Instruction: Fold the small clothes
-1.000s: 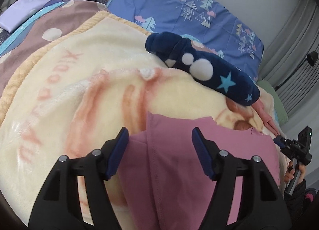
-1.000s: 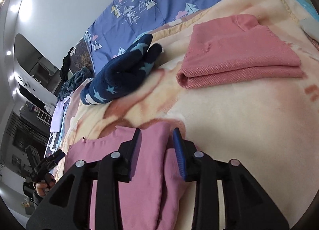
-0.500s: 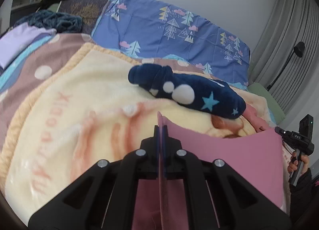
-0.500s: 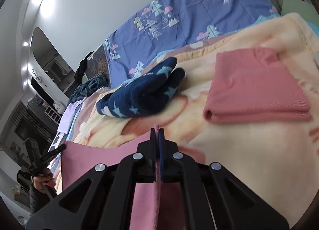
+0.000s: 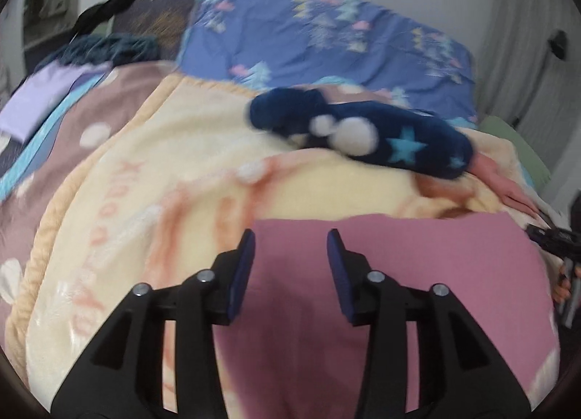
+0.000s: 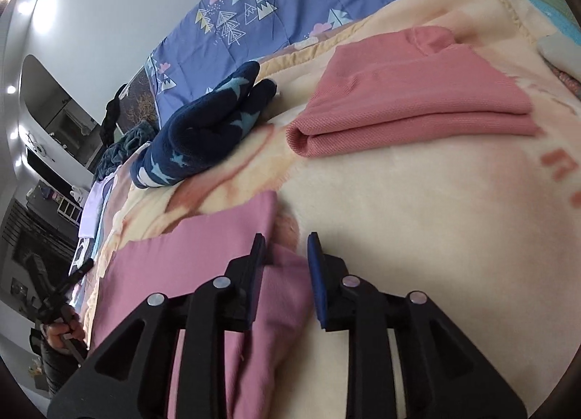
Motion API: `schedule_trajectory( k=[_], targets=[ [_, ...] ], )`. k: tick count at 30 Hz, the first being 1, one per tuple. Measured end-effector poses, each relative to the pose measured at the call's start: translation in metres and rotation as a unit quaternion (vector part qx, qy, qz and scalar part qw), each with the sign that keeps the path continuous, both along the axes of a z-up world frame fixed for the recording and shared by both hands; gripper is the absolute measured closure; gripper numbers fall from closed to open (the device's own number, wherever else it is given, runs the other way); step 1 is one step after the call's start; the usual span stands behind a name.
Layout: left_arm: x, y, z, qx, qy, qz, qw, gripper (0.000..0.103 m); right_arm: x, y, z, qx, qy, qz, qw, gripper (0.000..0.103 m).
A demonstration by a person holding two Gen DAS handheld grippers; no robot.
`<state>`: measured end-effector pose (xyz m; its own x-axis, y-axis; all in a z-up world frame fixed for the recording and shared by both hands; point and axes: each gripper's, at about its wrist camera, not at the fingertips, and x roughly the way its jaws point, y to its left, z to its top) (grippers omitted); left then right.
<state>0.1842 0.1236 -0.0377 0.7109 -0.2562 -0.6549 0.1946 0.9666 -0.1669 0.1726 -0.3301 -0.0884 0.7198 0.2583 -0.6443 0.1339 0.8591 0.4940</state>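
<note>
Your left wrist view is smeared by motion: the print on the blue sheet point(image 5: 326, 37) is unreadable. The pink garment point(image 5: 399, 292) runs off the bottom edge behind the gripper arms. Your right gripper point(image 5: 555, 237) shows only partly at the right edge.

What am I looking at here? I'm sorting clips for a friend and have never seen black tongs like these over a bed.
No robot: a person holds one pair of tongs in each hand, each with a wide-angle camera looking along its fingers. One picture is from the left tongs, the other from the right tongs. Both have just been opening and now grip nothing; a mauve garment lies flat beneath them on a cream blanket. Further back lie a navy star-patterned fleece piece and a folded pink garment. Each view shows the other tongs at its edge.
</note>
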Motion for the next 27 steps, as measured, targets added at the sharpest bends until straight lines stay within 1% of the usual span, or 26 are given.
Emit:
schedule_trajectory(
  k=[2,3,4,5,6,7,8,9,12,13,16,19,21,22,23,24,26,27],
  targets=[
    [-0.029,-0.037,0.014,0.009,-0.018,-0.053,0.9984,0.045,-0.006,-0.006,-0.003,0.001,0.006,-0.003,1.000,0.073],
    [-0.044,-0.059,0.017,0.013,-0.021,-0.084,0.9962,0.042,-0.007,-0.008,-0.006,0.010,0.007,-0.002,1.000,0.073],
    [-0.064,-0.089,0.017,0.015,-0.022,-0.129,0.9913,0.037,-0.008,-0.012,-0.009,0.027,0.006,-0.004,1.000,0.073],
    [-0.078,-0.109,0.015,0.017,-0.019,-0.158,0.9871,0.031,-0.010,-0.013,-0.012,0.041,0.003,-0.008,0.999,0.073],
    [-0.095,-0.133,0.011,0.022,-0.016,-0.190,0.9814,0.029,-0.011,-0.016,-0.014,0.054,-0.003,-0.008,0.998,0.072],
    [-0.116,-0.163,0.004,0.030,-0.011,-0.228,0.9731,0.027,-0.012,-0.017,-0.015,0.060,-0.008,-0.008,0.998,0.072],
    [-0.131,-0.184,-0.001,0.037,-0.007,-0.255,0.9663,0.024,-0.014,-0.018,-0.015,0.065,-0.012,-0.006,0.998,0.072],
    [-0.150,-0.211,-0.009,0.048,-0.001,-0.286,0.9570,0.024,-0.016,-0.020,-0.017,0.069,-0.016,-0.003,0.997,0.072],
    [-0.184,-0.260,-0.024,0.075,0.002,-0.334,0.9395,0.022,-0.021,-0.026,-0.021,0.089,-0.028,0.007,0.996,0.072],
    [-0.194,-0.277,-0.029,0.093,0.004,-0.347,0.9333,0.021,-0.023,-0.028,-0.022,0.099,-0.032,0.012,0.995,0.072],
    [-0.214,-0.307,-0.042,0.149,0.001,-0.365,0.9188,0.020,-0.024,-0.033,-0.023,0.121,-0.035,0.023,0.992,0.072],
    [-0.226,-0.327,-0.053,0.204,-0.009,-0.363,0.9091,0.019,-0.027,-0.034,-0.021,0.123,-0.030,0.031,0.991,0.071],
    [-0.230,-0.336,-0.057,0.228,-0.019,-0.354,0.9070,0.019,-0.029,-0.034,-0.020,0.122,-0.028,0.039,0.991,0.064],
    [-0.230,-0.341,-0.058,0.240,-0.028,-0.345,0.9068,0.019,-0.030,-0.034,-0.019,0.126,-0.029,0.043,0.991,0.063],
    [-0.227,-0.343,-0.058,0.245,-0.030,-0.341,0.9072,0.020,-0.031,-0.034,-0.019,0.130,-0.030,0.045,0.990,0.061],
    [-0.225,-0.345,-0.057,0.246,-0.030,-0.337,0.9084,0.024,-0.031,-0.035,-0.019,0.133,-0.029,0.046,0.990,0.061],
    [-0.222,-0.348,-0.054,0.242,-0.027,-0.331,0.9117,0.052,-0.033,-0.037,-0.019,0.137,-0.027,0.049,0.989,0.061],
    [-0.219,-0.350,-0.052,0.240,-0.024,-0.327,0.9136,0.058,-0.033,-0.037,-0.019,0.138,-0.024,0.051,0.989,0.059]
  ],
)
